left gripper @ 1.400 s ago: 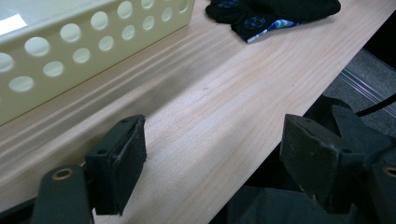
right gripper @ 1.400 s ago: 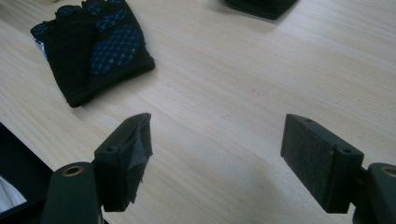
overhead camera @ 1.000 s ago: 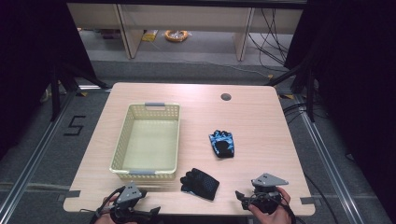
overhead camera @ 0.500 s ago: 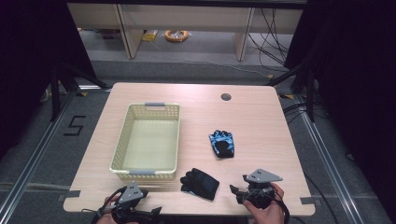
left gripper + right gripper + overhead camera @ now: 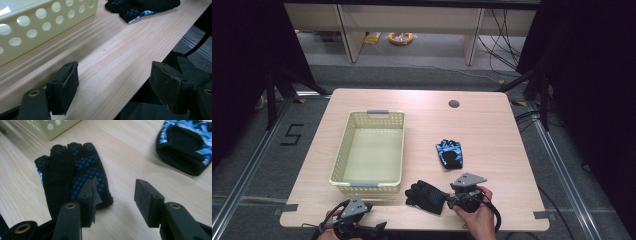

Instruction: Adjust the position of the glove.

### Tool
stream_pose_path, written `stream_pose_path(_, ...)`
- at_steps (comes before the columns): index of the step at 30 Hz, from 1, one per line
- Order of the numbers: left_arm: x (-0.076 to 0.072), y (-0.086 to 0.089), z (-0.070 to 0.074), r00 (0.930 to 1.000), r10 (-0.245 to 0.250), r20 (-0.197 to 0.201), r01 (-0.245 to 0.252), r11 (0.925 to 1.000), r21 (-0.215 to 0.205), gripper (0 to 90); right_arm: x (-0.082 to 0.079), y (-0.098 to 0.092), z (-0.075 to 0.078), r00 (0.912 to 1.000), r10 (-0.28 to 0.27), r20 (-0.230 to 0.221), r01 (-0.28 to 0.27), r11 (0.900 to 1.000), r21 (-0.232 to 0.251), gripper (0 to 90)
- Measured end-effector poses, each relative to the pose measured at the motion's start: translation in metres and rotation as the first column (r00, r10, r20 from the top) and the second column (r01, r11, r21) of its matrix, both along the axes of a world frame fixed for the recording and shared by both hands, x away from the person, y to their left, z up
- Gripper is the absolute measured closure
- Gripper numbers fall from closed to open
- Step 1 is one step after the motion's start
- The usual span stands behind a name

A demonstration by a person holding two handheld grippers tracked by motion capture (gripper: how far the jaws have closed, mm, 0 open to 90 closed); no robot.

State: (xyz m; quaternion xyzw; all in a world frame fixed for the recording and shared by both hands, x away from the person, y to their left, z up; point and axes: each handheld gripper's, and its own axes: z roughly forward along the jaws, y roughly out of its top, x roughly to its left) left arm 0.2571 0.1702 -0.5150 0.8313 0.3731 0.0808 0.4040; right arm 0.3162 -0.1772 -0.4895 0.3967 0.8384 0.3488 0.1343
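Left claw (image 5: 379, 227) jaws wide apart, low at near edge; right claw (image 5: 447, 198) jaws parted, hand-held.

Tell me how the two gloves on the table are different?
The near glove shows a black side with small blue dots; the far glove shows a bright blue patterned part. The near glove lies beside the right gripper, by the basket's front corner; the far glove lies alone, farther up the table. Both are fingerless and lie flat on the wood.
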Motion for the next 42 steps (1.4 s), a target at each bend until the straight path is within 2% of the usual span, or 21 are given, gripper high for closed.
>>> stream_pose_path(4,0.001,-0.002,0.0,0.9999,-0.013,0.007,0.013,0.9996,0.026,22.9,0.005,0.003,-0.002,0.9996,0.008,-0.027,-0.008,1.0,-0.006,56.8)
stream_pose_path(6,0.001,-0.005,0.0,0.9999,-0.014,0.009,0.014,0.9999,0.003,23.0,0.007,0.005,-0.003,0.9994,0.017,-0.03,-0.017,1.0,-0.007,58.4)
stream_pose_path(8,0.001,-0.006,0.0,0.9998,-0.014,0.014,0.014,0.9999,0.007,23.1,0.008,0.01,-0.006,0.9994,0.017,-0.03,-0.017,1.0,-0.006,58.8)
stream_pose_path(9,0.002,-0.004,0.001,0.9996,-0.02,0.019,0.02,0.9994,0.029,23.1,0.009,0.011,-0.005,0.9983,0.029,-0.051,-0.03,0.999,-0.028,59.8)
stream_pose_path(10,0.002,-0.004,0.001,0.9996,-0.02,0.019,0.02,0.9994,0.029,23.2,0.009,0.011,-0.005,0.9983,0.029,-0.051,-0.03,0.999,-0.028,59.8)
stream_pose_path(11,0.002,-0.006,0.0,0.9997,-0.013,0.019,0.013,0.9999,0.004,23.2,0.009,0.013,-0.007,0.9984,0.031,-0.047,-0.033,0.999,-0.039,60.3)
stream_pose_path(12,0.003,-0.005,0.001,0.9994,-0.029,0.02,0.028,0.9991,0.033,23.2,0.009,0.016,-0.009,0.9984,0.027,-0.049,-0.029,0.998,-0.048,61.3)
stream_pose_path(13,0.003,-0.008,0.0,0.9999,-0.005,0.016,0.004,0.9999,0.016,23.3,0.009,0.017,-0.008,0.9965,0.035,-0.076,-0.04,0.997,-0.065,63.0)
stream_pose_path(15,0.004,-0.011,0.0,0.9995,-0.02,0.024,0.02,0.9995,0.026,23.7,0.009,0.019,-0.009,0.9964,0.047,-0.07,-0.051,0.997,-0.059,67.3)
stream_pose_path(16,0.005,-0.018,-0.001,0.9993,-0.029,0.025,0.029,0.9993,0.026,23.8,0.013,0.018,-0.01,0.9931,0.11,-0.042,-0.113,0.991,-0.072,73.0)
stream_pose_path(18,0.005,-0.023,-0.001,0.999,-0.036,0.024,0.036,0.9993,0.009,24.0,0.013,0.017,-0.01,0.9903,0.133,-0.041,-0.136,0.987,-0.081,76.2)
stream_pose_path(21,0.008,-0.034,0.0,0.9972,-0.066,0.034,0.065,0.9973,0.034,24.4,0.014,0.019,-0.01,0.9867,0.16,-0.03,-0.162,0.982,-0.094,81.4)
stream_pose_path(22,0.013,-0.042,-0.001,0.9957,-0.076,0.053,0.074,0.996,0.05,24.6,0.016,0.017,-0.008,0.9813,0.188,-0.039,-0.192,0.976,-0.104,86.2)
stream_pose_path(26,0.021,-0.054,0.002,0.993,-0.097,0.066,0.093,0.9935,0.065,27.5,0.02,0.015,-0.01,0.9771,0.211,-0.027,-0.213,0.972,-0.097,87.8)
stream_pose_path(29,0.024,-0.059,0.001,0.9926,-0.099,0.07,0.095,0.9936,0.061,30.3,0.02,0.015,-0.01,0.9756,0.217,-0.031,-0.219,0.971,-0.091,88.1)
stream_pose_path(30,0.028,-0.064,0.0,0.992,-0.106,0.068,0.102,0.9926,0.066,31.6,0.022,0.014,-0.011,0.9686,0.249,-0.011,-0.248,0.963,-0.1,88.3)
stream_pose_path(32,0.03,-0.066,0.001,0.9887,-0.127,0.08,0.12,0.989,0.087,33.1,0.022,0.014,-0.011,0.9679,0.251,-0.009,-0.251,0.963,-0.1,88.3)
stream_pose_path(35,0.032,-0.074,0.001,0.9873,-0.133,0.088,0.126,0.9887,0.082,39.1,0.023,0.013,-0.009,0.965,0.261,-0.023,-0.262,0.96,-0.103,88.6)
stream_pose_path(37,0.034,-0.081,0.002,0.9804,-0.172,0.096,0.161,0.9803,0.114,43.7,0.023,0.013,-0.009,0.9641,0.265,-0.022,-0.266,0.959,-0.099,88.6)
stream_pose_path(41,0.036,-0.087,-0.001,0.9783,-0.19,0.083,0.179,0.9756,0.128,51.6,0.024,0.014,-0.009,0.9631,0.269,-0.015,-0.269,0.959,-0.091,88.7)
stream_pose_path(42,0.034,-0.09,0.001,0.9739,-0.202,0.104,0.186,0.9722,0.142,59.9,0.024,0.014,-0.009,0.9629,0.269,-0.015,-0.27,0.959,-0.09,88.7)
